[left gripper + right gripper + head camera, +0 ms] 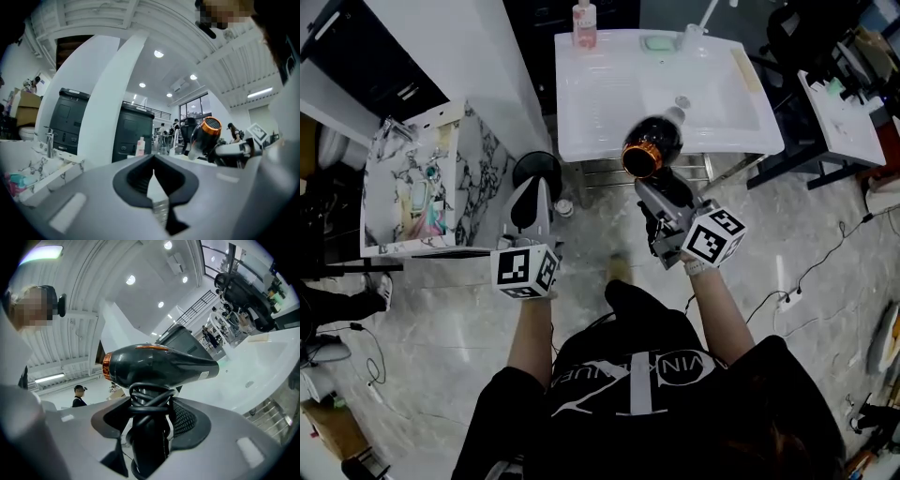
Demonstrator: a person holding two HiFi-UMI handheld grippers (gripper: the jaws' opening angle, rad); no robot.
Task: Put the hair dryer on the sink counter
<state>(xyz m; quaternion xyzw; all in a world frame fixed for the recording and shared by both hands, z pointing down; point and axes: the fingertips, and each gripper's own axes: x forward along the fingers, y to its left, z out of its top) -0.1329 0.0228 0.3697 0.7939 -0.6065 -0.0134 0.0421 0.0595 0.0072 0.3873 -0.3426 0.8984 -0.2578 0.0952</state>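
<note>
A black hair dryer (652, 145) with an orange ring at its rear hangs over the front edge of the white sink counter (600, 122). My right gripper (663, 195) is shut on its handle, which has the cord wound round it. In the right gripper view the hair dryer (159, 364) lies crosswise above the right gripper (150, 416), with the counter (262, 366) beyond it. My left gripper (532, 195) is lower and to the left, above the floor, shut with nothing in it. The left gripper view shows the left gripper (153, 171) with jaw tips meeting and the hair dryer (206, 133) to the right.
A pink bottle (584, 23), a green soap dish (658, 42) and a faucet (698, 23) stand at the counter's far edge. A marble-patterned cabinet (478, 159) is at the left, a black round bin (534, 169) beside it. Cables (806, 281) lie on the floor at right.
</note>
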